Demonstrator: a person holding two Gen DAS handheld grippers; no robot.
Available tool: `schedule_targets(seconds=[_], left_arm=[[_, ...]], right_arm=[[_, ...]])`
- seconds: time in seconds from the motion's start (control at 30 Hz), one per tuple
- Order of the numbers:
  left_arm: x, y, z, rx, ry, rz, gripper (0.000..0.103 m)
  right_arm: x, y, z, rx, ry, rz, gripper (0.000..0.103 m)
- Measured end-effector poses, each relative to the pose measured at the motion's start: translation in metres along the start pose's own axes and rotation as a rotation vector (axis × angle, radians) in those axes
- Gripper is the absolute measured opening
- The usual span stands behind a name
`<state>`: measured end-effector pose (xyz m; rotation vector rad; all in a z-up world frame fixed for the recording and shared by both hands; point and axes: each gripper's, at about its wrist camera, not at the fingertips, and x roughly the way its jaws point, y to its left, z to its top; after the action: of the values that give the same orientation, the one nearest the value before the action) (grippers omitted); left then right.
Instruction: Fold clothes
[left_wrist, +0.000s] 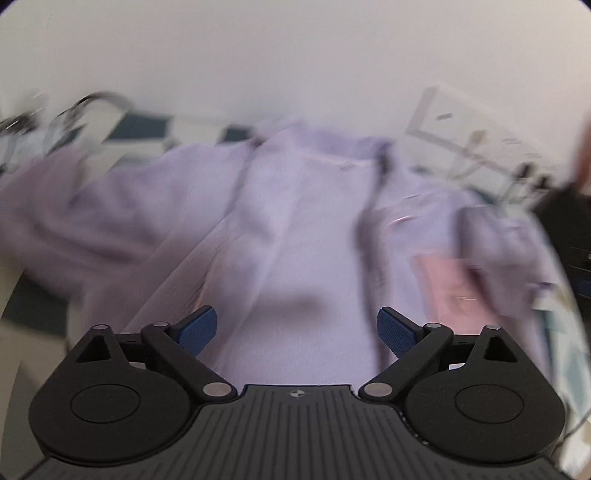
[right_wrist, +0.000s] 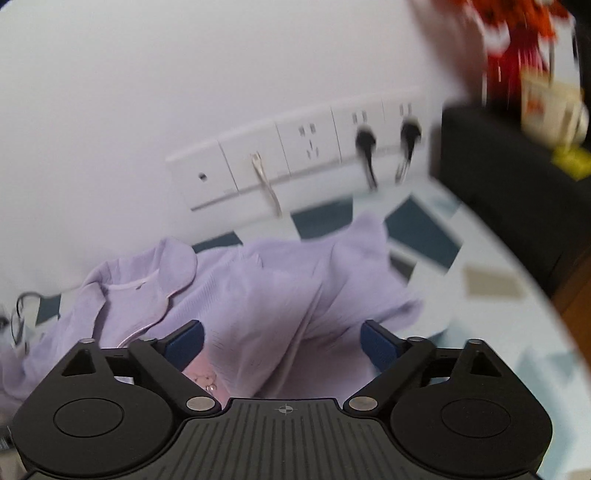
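A lilac garment (left_wrist: 295, 221) lies spread and rumpled on a table with a patterned cloth. In the left wrist view it is blurred, with a pink patch (left_wrist: 447, 291) at the right. My left gripper (left_wrist: 296, 332) is open just above the cloth, holding nothing. In the right wrist view the same garment (right_wrist: 258, 295) shows its collar (right_wrist: 140, 284) at the left and a pink printed patch (right_wrist: 203, 373) near the left finger. My right gripper (right_wrist: 282, 343) is open over the garment's bunched right part, holding nothing.
A white wall runs behind the table, with a socket strip (right_wrist: 295, 155) holding two black plugs and a white cable. A dark box (right_wrist: 509, 177) with a red and white packet (right_wrist: 517, 48) stands at the right. The geometric tablecloth (right_wrist: 480, 280) shows beside the garment. Metal wire shapes (left_wrist: 92, 107) sit far left.
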<state>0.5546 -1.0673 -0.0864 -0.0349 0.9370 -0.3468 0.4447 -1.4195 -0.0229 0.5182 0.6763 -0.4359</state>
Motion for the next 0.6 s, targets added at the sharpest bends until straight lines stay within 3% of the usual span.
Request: schedule_targets(seconds=[0.2,0.3,0.4,0.5,0.6], left_arm=[[0.008,-0.028,-0.021,-0.026,0.056,0.123,0.101],[0.007,-0.056,-0.022,0.003,0.052,0.157,0.101],[0.007,-0.100,-0.020,0.061,0.009,0.096,0.101],[0.014,-0.154,-0.017,0.169,-0.038,-0.013,0.101],[0.036,-0.213,-0.020,0.354,-0.086,-0.058,0.101]], right_arm=[[0.054,-0.018,-0.009,0.073,0.028,0.128,0.087],[0.056,-0.028,0.001,-0.009,-0.040,0.183,0.097],[0.052,-0.040,0.009,-0.136,-0.115,0.175,0.102],[0.056,-0.054,0.021,-0.245,-0.141,0.073,0.102],[0.062,-0.080,0.033,-0.206,-0.093,0.072,0.102]])
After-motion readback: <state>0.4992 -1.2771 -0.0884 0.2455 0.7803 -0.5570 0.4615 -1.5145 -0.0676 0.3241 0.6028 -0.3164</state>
